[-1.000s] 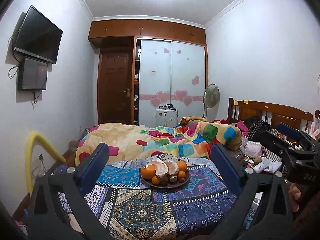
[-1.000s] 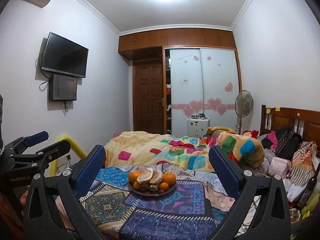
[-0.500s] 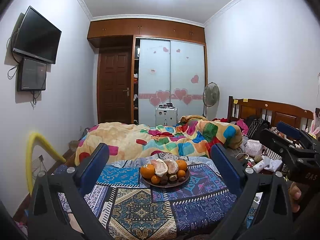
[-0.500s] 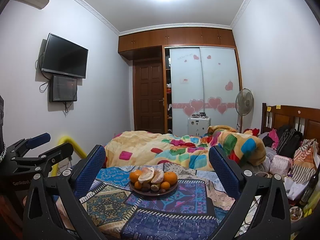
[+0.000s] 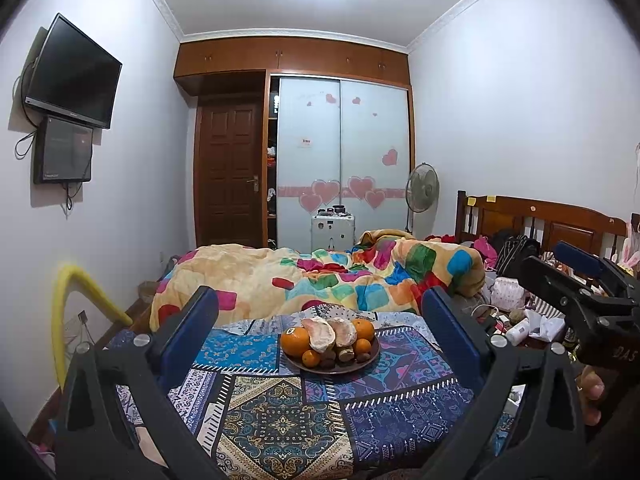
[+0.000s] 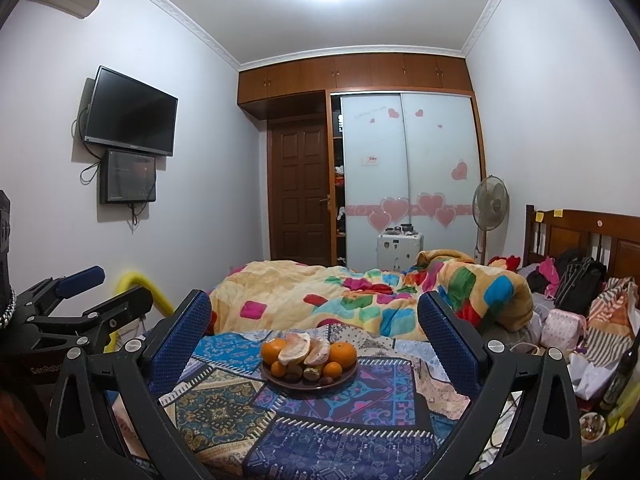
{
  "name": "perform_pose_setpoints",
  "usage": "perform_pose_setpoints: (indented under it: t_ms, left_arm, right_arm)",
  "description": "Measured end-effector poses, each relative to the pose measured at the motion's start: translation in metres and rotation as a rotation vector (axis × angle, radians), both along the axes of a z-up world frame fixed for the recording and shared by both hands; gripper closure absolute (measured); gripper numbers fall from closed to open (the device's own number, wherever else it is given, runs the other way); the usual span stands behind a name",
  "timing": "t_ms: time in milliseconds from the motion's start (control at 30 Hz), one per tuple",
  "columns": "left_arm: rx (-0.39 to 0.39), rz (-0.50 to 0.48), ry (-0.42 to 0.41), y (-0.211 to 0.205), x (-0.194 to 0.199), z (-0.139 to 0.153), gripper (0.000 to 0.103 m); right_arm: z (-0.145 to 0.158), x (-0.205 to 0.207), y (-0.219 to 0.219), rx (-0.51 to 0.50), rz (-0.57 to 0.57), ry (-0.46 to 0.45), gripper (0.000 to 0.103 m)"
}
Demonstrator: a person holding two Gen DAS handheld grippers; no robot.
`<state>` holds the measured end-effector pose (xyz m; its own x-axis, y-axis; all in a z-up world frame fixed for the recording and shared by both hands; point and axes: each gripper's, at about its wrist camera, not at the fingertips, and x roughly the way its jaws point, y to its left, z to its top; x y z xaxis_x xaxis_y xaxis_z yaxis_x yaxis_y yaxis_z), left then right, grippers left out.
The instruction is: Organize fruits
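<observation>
A dark plate (image 5: 368, 360) piled with oranges (image 5: 295, 338), peeled pomelo pieces (image 5: 320, 332) and small brown fruits sits on a patterned cloth on the bed; it also shows in the right wrist view (image 6: 276, 378). My left gripper (image 5: 320, 320) is open and empty, well short of the plate, with the plate between its blue fingers (image 5: 192, 328). My right gripper (image 6: 314, 322) is open and empty, also short of the plate. Each gripper shows at the edge of the other's view: the right one (image 5: 576, 276) and the left one (image 6: 96, 292).
A colourful rumpled quilt (image 5: 320, 276) lies behind the plate. Bags, bottles and clutter (image 6: 580, 320) lie by the wooden headboard (image 5: 540, 220) on the right. A yellow tube (image 5: 76, 304) stands at the left wall. A wardrobe, door, fan and suitcase stand at the far end.
Both views have tilted up slightly, so the plate sits a little lower in frame. Both grippers stay open and empty.
</observation>
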<state>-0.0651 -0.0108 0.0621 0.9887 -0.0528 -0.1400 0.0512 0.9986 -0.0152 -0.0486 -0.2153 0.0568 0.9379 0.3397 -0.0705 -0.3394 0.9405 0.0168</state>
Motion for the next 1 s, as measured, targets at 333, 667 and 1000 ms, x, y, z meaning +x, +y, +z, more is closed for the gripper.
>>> perform_pose_setpoints:
  t_ms: [333, 667, 1000]
  left_arm:
    - [0.001, 0.0, 0.001, -0.0006, 0.0008, -0.0011, 0.0]
    - [0.001, -0.002, 0.004, -0.0015, 0.0015, -0.0028, 0.0]
    - [-0.012, -0.007, 0.012, -0.0001, 0.0045, -0.0055, 0.0]
  right_arm:
    - [-0.0011, 0.0001, 0.0002, 0.007, 0.001, 0.006, 0.0]
    - [-0.0015, -0.0007, 0.0006, 0.008, 0.004, 0.009, 0.0]
    - [-0.0005, -0.0009, 0.0009, 0.016, 0.003, 0.009, 0.0]
